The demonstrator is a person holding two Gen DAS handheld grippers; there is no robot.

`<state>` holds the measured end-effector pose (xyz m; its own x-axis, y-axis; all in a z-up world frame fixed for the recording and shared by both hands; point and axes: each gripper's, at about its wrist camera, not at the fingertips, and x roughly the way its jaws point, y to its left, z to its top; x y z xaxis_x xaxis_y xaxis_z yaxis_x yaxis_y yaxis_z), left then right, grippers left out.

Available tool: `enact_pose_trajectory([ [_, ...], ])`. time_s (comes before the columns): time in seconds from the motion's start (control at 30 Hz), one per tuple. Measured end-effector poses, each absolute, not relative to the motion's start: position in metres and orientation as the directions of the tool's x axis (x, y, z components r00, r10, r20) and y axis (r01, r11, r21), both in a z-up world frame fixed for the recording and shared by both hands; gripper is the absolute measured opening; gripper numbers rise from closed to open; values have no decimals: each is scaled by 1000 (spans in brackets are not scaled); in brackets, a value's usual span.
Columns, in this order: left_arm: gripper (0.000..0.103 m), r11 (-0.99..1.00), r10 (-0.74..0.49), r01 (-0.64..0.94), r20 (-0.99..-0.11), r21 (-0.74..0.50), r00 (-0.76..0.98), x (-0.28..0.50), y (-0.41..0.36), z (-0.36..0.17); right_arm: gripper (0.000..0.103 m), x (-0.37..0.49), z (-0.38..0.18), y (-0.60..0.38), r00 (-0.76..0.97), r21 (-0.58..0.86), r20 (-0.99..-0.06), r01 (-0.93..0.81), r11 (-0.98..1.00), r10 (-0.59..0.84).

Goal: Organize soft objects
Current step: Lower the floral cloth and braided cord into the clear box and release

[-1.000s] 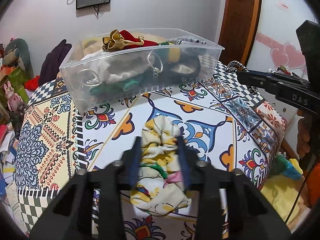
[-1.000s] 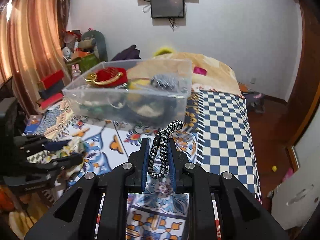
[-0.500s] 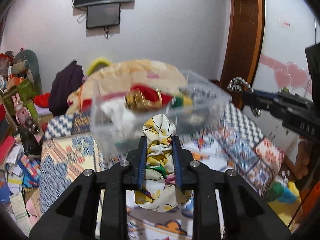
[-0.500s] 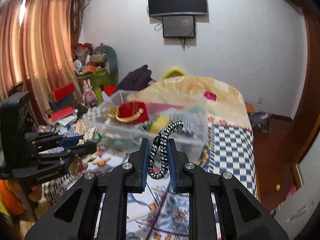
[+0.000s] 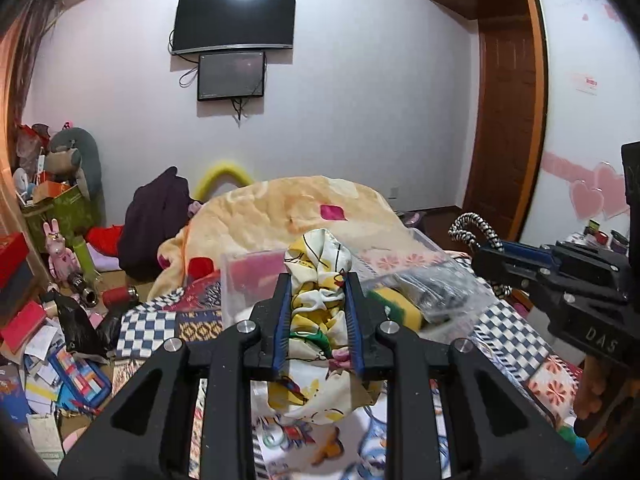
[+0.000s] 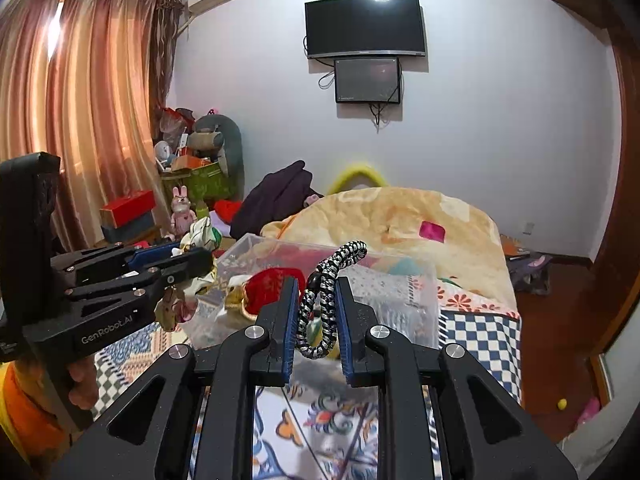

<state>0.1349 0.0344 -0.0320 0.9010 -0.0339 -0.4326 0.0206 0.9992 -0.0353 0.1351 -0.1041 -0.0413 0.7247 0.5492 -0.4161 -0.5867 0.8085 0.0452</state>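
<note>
My left gripper (image 5: 318,284) is shut on a yellow and white printed cloth (image 5: 316,300) and holds it in the air just in front of the clear plastic bin (image 5: 248,280). The cloth hangs down below the jaws. My right gripper (image 6: 317,292) is shut on a black and white braided hair tie (image 6: 328,292), also raised, in front of the bin (image 6: 404,300). The bin holds several soft items, among them a red pouch with gold trim (image 6: 264,288). Each gripper shows in the other's view: the left (image 6: 192,260), the right (image 5: 484,252).
The bin stands on a bed with a patterned tile-print cover (image 6: 328,420). A peach blanket (image 5: 296,212) is heaped behind the bin. Clutter of boxes, toys and papers (image 5: 60,320) lies on the floor to the left. A wooden door (image 5: 504,120) is at right.
Both grippers have risen and tilted up from the bed with their loads. The cloth was lifted off the cover. The bin now sits lower in both views.
</note>
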Motion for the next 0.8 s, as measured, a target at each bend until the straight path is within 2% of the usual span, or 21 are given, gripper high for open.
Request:
enact_pose_trajectory([
  [0.4,24,996,-25,-22,-519,-84,854,187,56,-65,17,177,-68,-75,674,74,-511,-585,808,534],
  [0.47,25,995,-30,-27,-534,-100,845,195,59,-70,20,181,-75,-72,657,85,-529,-589,804,537],
  [0.5,28,994,-34,-29,-542,-107,840,198,60,-73,20,182,-77,-70,655,82,-536,-588,805,533],
  [0.57,43,993,-35,-36,-553,-116,833,201,62,-77,20,183,-83,-67,661,57,-550,-580,813,511],
  [0.73,62,995,-11,-48,-561,-90,828,203,61,-86,40,182,-88,-65,665,18,-571,-576,817,482],
  [0.8,65,997,2,-47,-557,-68,831,201,60,-87,52,181,-88,-67,668,15,-571,-573,819,478],
])
